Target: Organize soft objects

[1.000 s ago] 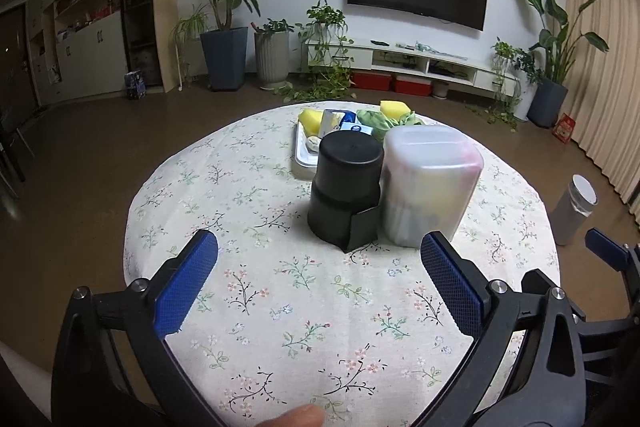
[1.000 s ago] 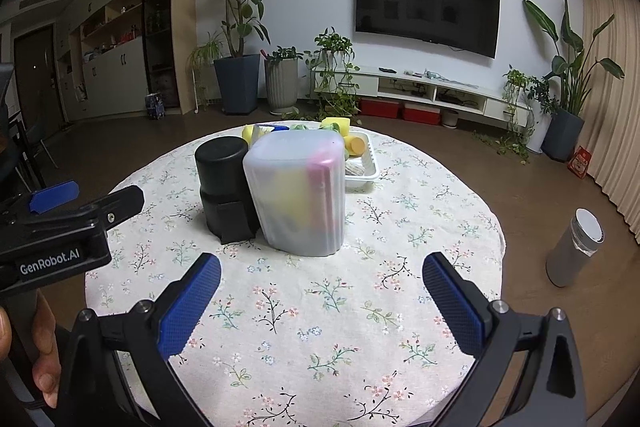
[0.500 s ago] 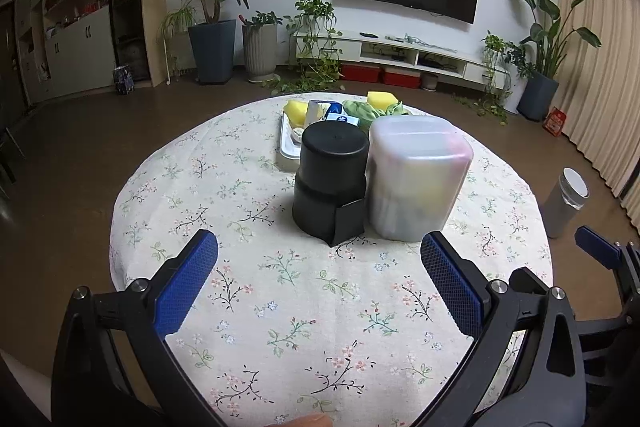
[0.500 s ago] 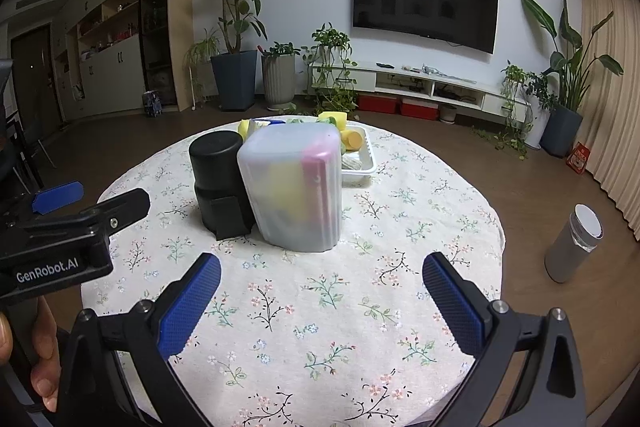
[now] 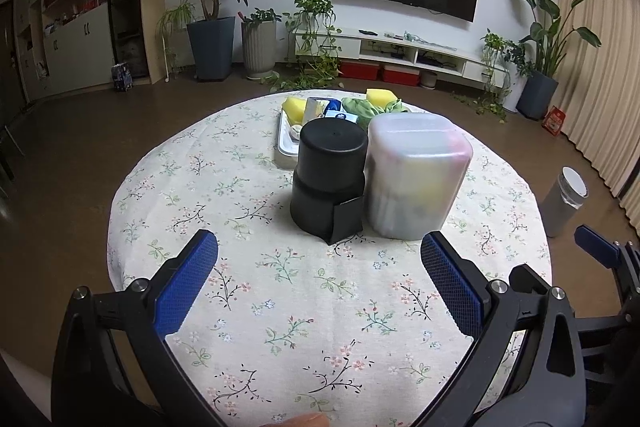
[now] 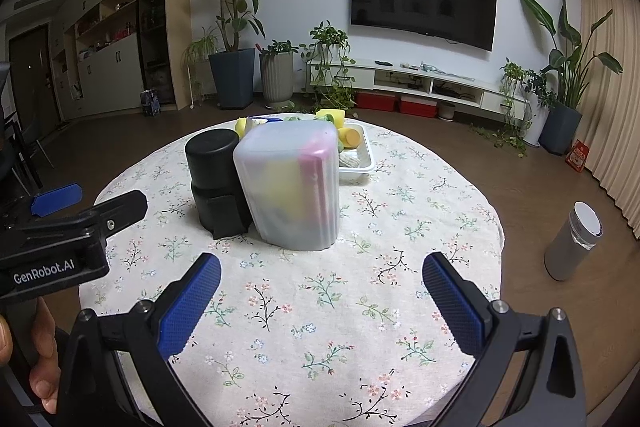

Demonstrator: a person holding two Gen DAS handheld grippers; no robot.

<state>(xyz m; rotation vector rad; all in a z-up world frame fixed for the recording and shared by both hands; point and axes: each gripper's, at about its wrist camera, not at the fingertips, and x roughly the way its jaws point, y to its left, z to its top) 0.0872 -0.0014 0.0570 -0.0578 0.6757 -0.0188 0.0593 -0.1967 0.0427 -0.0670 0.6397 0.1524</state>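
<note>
Near the table [image 5: 256, 307] centre: frosted translucent box [image 5: 416, 175], rounded corners, yellow and pink soft shapes blurred inside, touching black cylinder [image 5: 330, 179]. White tray [image 6: 360, 163] behind, toward far edge. Left gripper [image 5: 318, 275] and right gripper [image 6: 320, 291] spread wide, holding nothing.
</note>
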